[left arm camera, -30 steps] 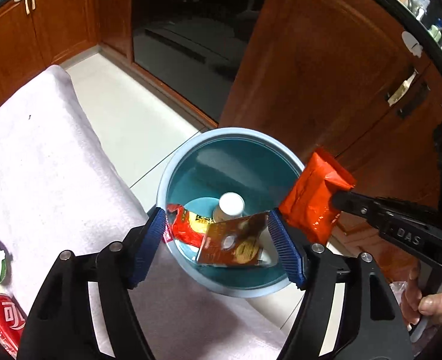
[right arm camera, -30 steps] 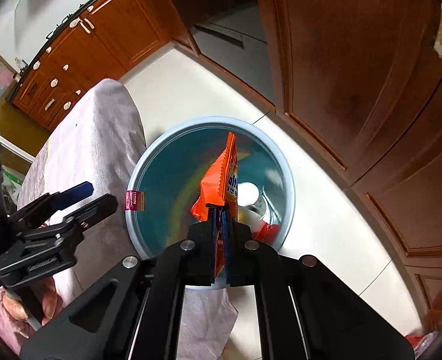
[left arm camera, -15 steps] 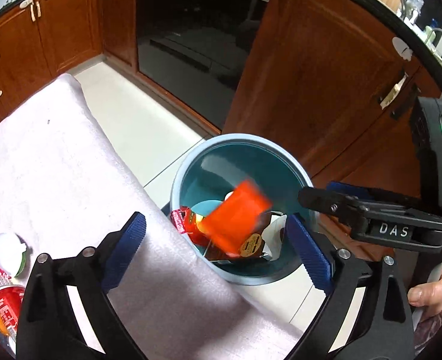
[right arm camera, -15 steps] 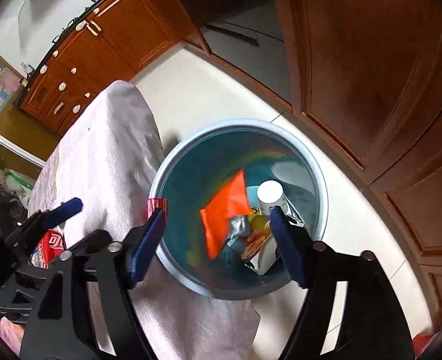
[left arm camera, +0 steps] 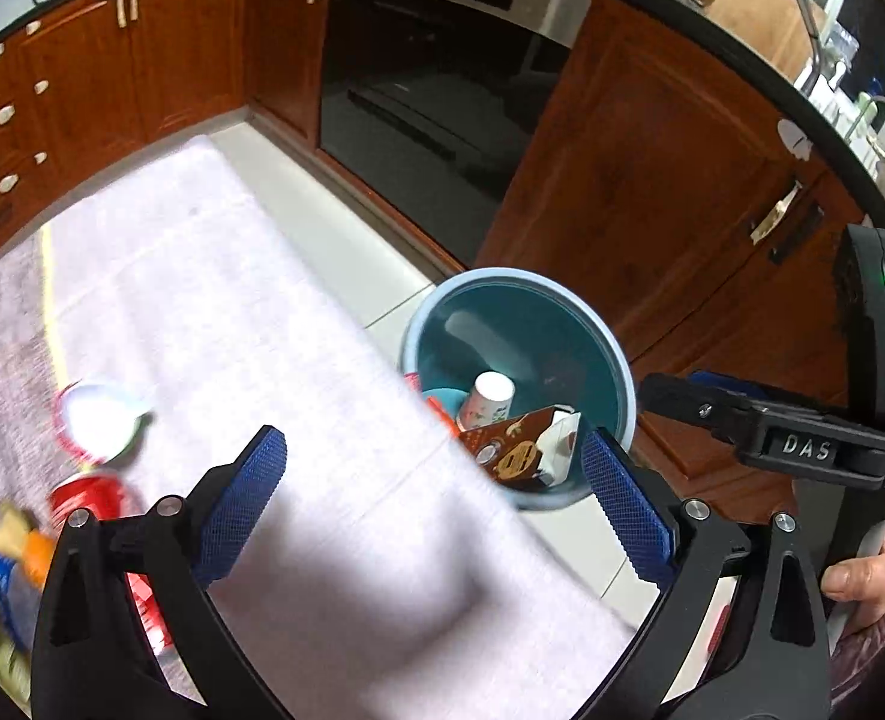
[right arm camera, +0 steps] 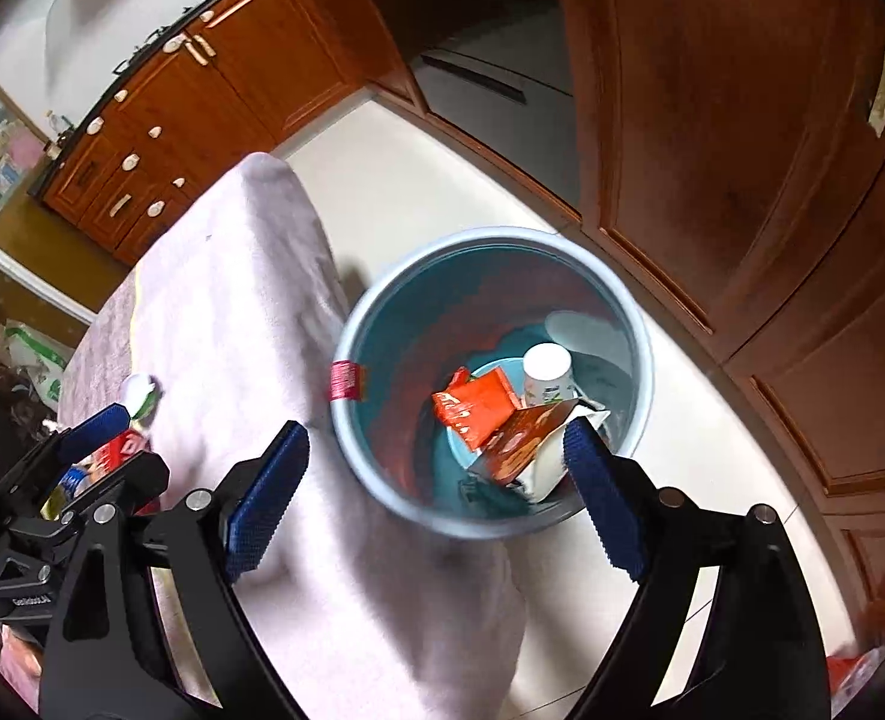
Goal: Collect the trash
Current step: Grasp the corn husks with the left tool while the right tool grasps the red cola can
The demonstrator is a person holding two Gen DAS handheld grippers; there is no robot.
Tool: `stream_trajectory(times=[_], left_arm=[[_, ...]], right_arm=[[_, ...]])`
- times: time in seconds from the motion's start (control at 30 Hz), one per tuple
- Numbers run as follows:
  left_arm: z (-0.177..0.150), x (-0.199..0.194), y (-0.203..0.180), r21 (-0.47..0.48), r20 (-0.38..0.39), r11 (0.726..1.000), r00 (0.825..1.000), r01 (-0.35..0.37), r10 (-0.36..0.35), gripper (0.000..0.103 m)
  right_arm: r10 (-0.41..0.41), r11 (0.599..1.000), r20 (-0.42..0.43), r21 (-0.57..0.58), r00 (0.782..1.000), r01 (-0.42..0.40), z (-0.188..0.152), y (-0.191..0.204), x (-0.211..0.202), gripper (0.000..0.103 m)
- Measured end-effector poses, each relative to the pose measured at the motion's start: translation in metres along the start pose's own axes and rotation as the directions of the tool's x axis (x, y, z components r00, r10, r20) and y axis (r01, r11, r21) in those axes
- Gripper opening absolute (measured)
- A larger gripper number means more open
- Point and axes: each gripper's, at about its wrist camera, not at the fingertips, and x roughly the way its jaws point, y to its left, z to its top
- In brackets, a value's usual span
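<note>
The orange packet [right arm camera: 475,408], pinched in the right tool [right arm camera: 436,495] a second ago, now lies in the blue bin [right arm camera: 490,525] beside the brown carton [right arm camera: 517,441]. Both tools' jaws have just been opening with nothing between them; the left tool [left arm camera: 433,507] now hangs over the cloth-covered bench [left arm camera: 232,324].

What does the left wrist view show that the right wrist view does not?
Only the left wrist view shows the hand holding the right tongs. Only the right wrist view shows the orange packet in the bin and the red label on its rim. Both show the bin, white cup, brown carton, cloth-covered table, red can and both tongs open.
</note>
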Motion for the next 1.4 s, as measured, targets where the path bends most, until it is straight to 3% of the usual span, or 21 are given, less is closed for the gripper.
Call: stream_trajectory(times=[0.3, 0.6, 0.77, 0.9, 1.03, 1.4], left_arm=[[-0.037, -0.059, 0.047, -0.052, 0.040, 0.996, 0.996, -0.073, 0.075, 0.099], [-0.090, -0.120, 0.124, -0.131, 0.069, 0.970, 0.974, -0.207, 0.217, 0.099], [-0.120, -0.145, 0.167, -0.199, 0.083, 0.951, 0.963, -0.237, 0.257, 0.099], [-0.136, -0.151, 0.190, -0.238, 0.072, 0.936, 0.956, -0.261, 0.285, 0.099], [-0.150, -0.152, 0.213, -0.311, 0.063, 0.925, 0.966, -0.218, 0.249, 0.099], [-0.150, -0.124, 0.209, -0.228, 0.018, 0.942, 0.966, -0.246, 0.256, 0.099]], right_arm=[[0.036, 0.997, 0.005, -0.072, 0.999, -0.036, -0.025, 0.053, -0.019, 0.087], [0.074, 0.981, -0.058, -0.174, 0.996, -0.083, -0.051, 0.130, -0.007, 0.087], [0.088, 0.964, -0.100, -0.241, 0.991, -0.110, -0.065, 0.175, 0.005, 0.087], [0.090, 0.954, -0.124, -0.273, 0.988, -0.121, -0.072, 0.199, 0.012, 0.087], [0.080, 0.948, -0.146, -0.295, 0.986, -0.120, -0.076, 0.215, 0.022, 0.087], [0.092, 0.945, -0.227, -0.288, 0.970, -0.157, -0.084, 0.246, 0.075, 0.087]])
